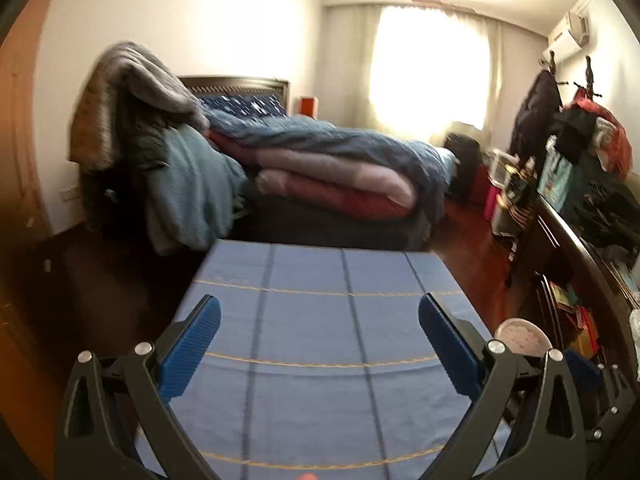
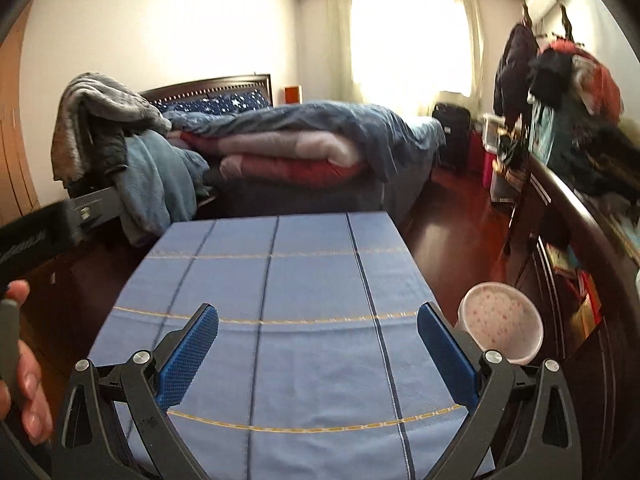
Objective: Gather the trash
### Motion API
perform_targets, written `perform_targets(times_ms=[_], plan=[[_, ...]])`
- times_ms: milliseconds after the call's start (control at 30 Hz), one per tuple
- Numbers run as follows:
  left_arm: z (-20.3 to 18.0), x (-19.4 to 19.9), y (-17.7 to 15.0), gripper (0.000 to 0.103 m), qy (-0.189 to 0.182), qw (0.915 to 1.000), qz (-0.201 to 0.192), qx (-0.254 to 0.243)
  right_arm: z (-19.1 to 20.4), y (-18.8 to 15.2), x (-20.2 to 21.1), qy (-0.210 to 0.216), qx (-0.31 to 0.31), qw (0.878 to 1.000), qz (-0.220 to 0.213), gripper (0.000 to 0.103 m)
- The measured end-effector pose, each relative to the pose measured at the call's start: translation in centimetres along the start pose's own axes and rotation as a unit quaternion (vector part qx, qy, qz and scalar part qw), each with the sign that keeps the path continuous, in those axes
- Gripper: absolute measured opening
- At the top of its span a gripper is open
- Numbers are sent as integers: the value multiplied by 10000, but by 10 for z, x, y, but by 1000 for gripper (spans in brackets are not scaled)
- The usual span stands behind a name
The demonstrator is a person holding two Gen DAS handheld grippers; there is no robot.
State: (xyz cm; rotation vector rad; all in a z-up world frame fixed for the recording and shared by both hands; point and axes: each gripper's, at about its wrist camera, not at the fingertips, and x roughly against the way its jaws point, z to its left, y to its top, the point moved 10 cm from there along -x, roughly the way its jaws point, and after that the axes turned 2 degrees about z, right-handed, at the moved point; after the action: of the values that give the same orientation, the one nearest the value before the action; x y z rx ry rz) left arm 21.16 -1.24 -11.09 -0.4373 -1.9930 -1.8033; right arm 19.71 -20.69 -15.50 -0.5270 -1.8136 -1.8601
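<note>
Two tongs, left tongs [image 1: 319, 316] and right tongs [image 2: 318, 326], gape empty over the blue-clothed table [image 2: 312, 280]; no trash visible to judge; pink-speckled bin [image 2: 500, 326] lower right.

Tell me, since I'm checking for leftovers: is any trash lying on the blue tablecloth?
No, the blue tablecloth shows only its stripes, nothing on it.

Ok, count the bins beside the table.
1. The bin stands on the floor at the table's right edge, near the dresser. It also shows in the left wrist view. Others may be hidden under the table.
</note>
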Motion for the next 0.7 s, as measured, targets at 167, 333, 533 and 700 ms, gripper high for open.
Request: perform_targets(times_ms=[167,333,533,700], plan=[[19,43,7,99,320,9990,-297,7,17,7,23,-91,117,9997,-200,99],[24,73,11,100,288,9982,-532,44,22,14,46,-157,125,9988,-437,99],[26,95,15,100,314,9967,-747,-23,23,20,69,-288,143,9973,-661,99],[27,106,17,100,279,9960,-849,-38,26,22,77,-304,175,9966,-743,99]])
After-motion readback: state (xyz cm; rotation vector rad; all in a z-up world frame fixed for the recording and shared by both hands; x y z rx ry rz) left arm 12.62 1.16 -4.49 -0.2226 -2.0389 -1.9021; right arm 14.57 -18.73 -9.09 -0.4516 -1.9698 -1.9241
